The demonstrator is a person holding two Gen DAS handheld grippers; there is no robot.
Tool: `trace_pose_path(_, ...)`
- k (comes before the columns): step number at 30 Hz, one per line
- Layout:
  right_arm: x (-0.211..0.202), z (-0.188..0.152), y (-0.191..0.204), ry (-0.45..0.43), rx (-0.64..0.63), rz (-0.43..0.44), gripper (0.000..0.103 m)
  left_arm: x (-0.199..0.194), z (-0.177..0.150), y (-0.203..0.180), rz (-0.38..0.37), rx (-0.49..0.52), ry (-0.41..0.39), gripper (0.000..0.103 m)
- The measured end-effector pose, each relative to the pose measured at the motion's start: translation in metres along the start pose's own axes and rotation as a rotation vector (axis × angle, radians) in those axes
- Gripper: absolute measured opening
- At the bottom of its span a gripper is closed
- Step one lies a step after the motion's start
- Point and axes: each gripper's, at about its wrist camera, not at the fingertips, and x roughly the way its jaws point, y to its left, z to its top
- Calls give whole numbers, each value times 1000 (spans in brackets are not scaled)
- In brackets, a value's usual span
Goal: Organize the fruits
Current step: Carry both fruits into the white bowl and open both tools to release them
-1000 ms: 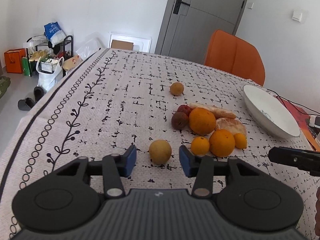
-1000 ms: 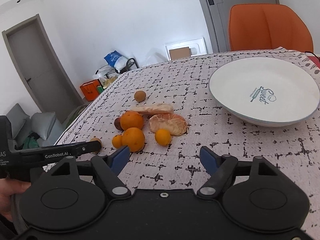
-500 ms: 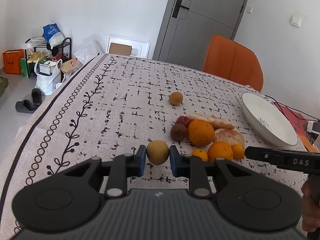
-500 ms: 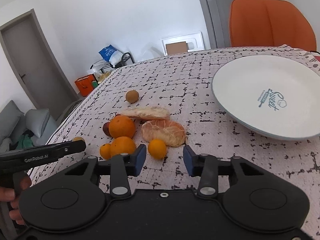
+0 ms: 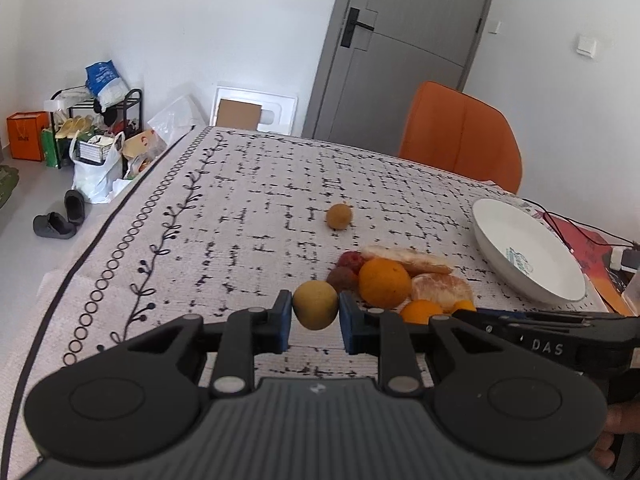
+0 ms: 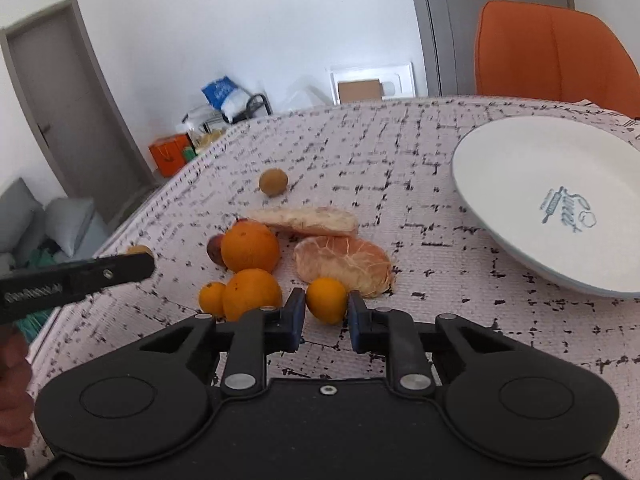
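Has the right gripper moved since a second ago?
Yes. The right gripper came forward toward the fruit pile beside the white plate, and its jaws have just closed on the small round orange citrus fruit.

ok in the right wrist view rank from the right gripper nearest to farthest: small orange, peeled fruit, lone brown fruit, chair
1. small orange, between the right gripper's pads
2. peeled fruit, just beyond, slightly right
3. lone brown fruit, mid-table, left of centre
4. chair, past the table's far edge, upper right
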Motion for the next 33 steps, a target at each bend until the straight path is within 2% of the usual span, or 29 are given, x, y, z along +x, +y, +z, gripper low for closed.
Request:
trace_pose_path(16, -58, 1, -38, -133, 80, -98, 21, 19, 7, -58, -120, 120, 11, 24)
trace_pose_path(33, -83, -3, -75, -180, 128, -153, 21, 33, 14, -105, -171, 173, -9, 24)
